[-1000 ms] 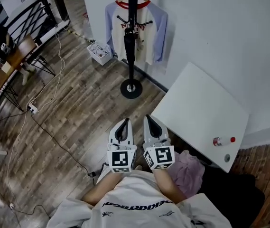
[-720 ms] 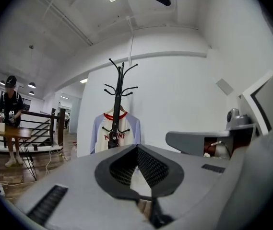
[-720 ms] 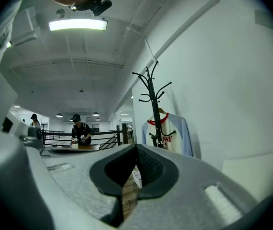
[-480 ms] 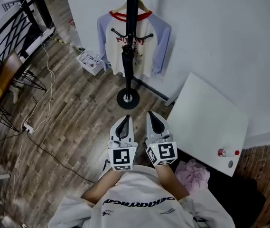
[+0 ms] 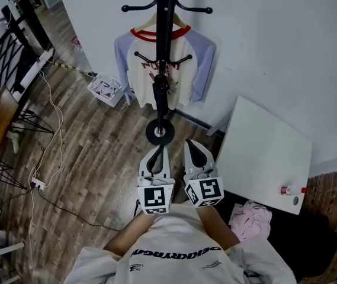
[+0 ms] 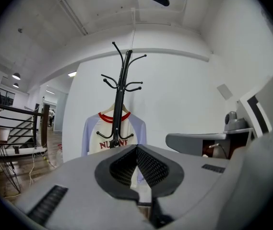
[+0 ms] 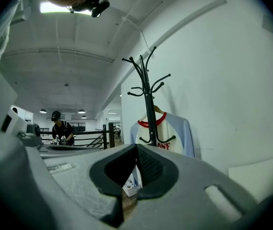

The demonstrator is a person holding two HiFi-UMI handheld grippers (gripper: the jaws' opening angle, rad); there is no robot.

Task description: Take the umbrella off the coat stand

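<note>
Left gripper [image 5: 156,151] and right gripper [image 5: 192,147], jaws pressed together and empty, face coat stand [image 5: 166,34].
Black umbrella [image 5: 161,92] hangs on its pole; raglan shirt [image 5: 140,78] behind shows red print starting "NU".

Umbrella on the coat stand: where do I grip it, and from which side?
Grip the umbrella high, near its top, coming level from our side. It hangs upright against the coat stand, with the shirt and wall behind, so only the front looks free. The left gripper and right gripper are shut: open one first.
</note>
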